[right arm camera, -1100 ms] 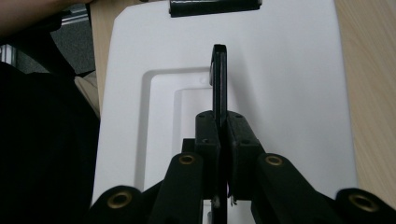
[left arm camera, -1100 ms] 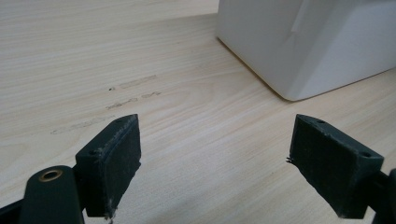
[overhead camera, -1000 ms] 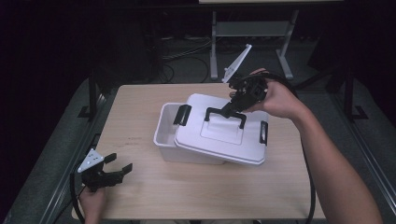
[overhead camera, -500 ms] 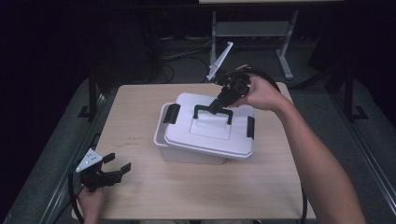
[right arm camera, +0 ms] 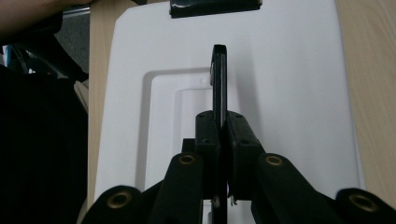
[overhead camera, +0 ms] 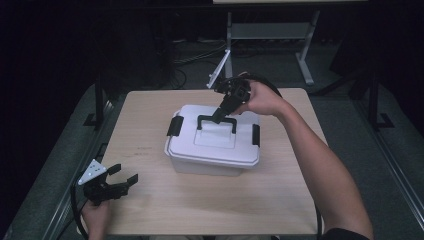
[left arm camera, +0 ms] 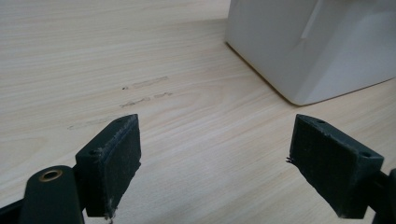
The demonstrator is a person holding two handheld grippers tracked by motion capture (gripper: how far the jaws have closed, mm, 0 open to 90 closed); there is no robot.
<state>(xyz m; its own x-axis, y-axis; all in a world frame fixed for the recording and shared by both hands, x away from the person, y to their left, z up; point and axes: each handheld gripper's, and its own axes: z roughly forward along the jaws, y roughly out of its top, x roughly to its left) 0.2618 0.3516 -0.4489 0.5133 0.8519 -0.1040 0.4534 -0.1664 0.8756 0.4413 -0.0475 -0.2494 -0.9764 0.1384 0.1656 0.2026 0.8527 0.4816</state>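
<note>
- White plastic box (overhead camera: 212, 160) sits near the middle of the desk (overhead camera: 150, 210), its lid (overhead camera: 215, 137) lying on top with the near edge overhanging the body a little.
- Black handle (overhead camera: 216, 121) stands upright on the lid; the right claw (overhead camera: 220, 114) is clamped on its top bar, near the bar's right end, as the high view shows.
- From the right gripper view the handle bar (right arm camera: 219, 88) runs edge-on between the two pads (right arm camera: 239, 135), which pinch it from both sides with no gap left.
- Black latches (overhead camera: 175, 126) sit at the two short ends of the lid; whether they are snapped down I cannot tell.
- Risk: the grip is off-centre on the bar, so a lift or push could tip the lid and leave one end caught on the rim.
- Risk: if the lid is not square on the box, pressing down could wedge it crooked, or shove the whole box across the desk, since nothing steadies it.
- Risk: the thin bar could twist out from between the pads if the wrist rolls.
- Left claw (overhead camera: 120, 181) rests at the near left corner of the desk, well apart from the box, jaws spread wide, holding nothing.
- Through the left gripper view, bare wood lies between its pads (left arm camera: 116, 158), with a corner of the box (left arm camera: 308, 51) farther off.
</note>
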